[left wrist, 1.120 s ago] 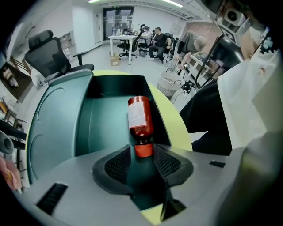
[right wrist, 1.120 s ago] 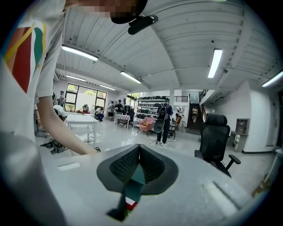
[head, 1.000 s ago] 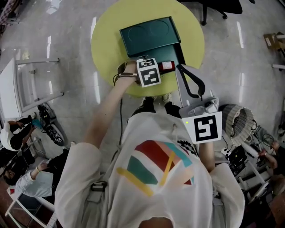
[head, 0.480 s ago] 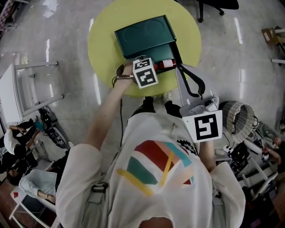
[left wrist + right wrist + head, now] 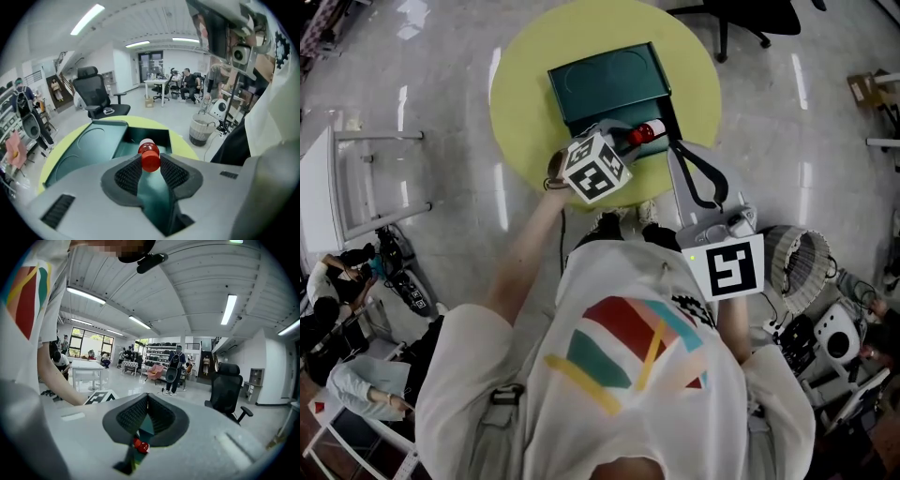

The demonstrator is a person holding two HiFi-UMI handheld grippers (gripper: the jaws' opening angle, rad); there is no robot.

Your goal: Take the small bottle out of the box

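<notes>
A dark green box [image 5: 609, 80] lies open on the round yellow table [image 5: 520, 103]. The small bottle [image 5: 639, 135] with its red cap is at the box's near end. My left gripper [image 5: 630, 141] is shut on it. In the left gripper view the red-capped bottle [image 5: 150, 157] sits squeezed between the ribbed pads [image 5: 129, 173] above the box [image 5: 93, 145]. These jaws have just been closing with the bottle between them. My right gripper [image 5: 675, 148] hovers shut, just right of the box and holding nothing. Its view shows the bottle [image 5: 140, 445] below its closed tips [image 5: 147, 401].
A black office chair [image 5: 759, 14] stands beyond the table. A wire basket [image 5: 802, 258] stands at the right, near cables and gear. A white frame [image 5: 356, 178] is on the floor to the left, with people sitting at the lower left.
My left gripper has tilted and lifted, its marker cube rolling over, and the bottle has come up with it. The right gripper has stayed where it was.
</notes>
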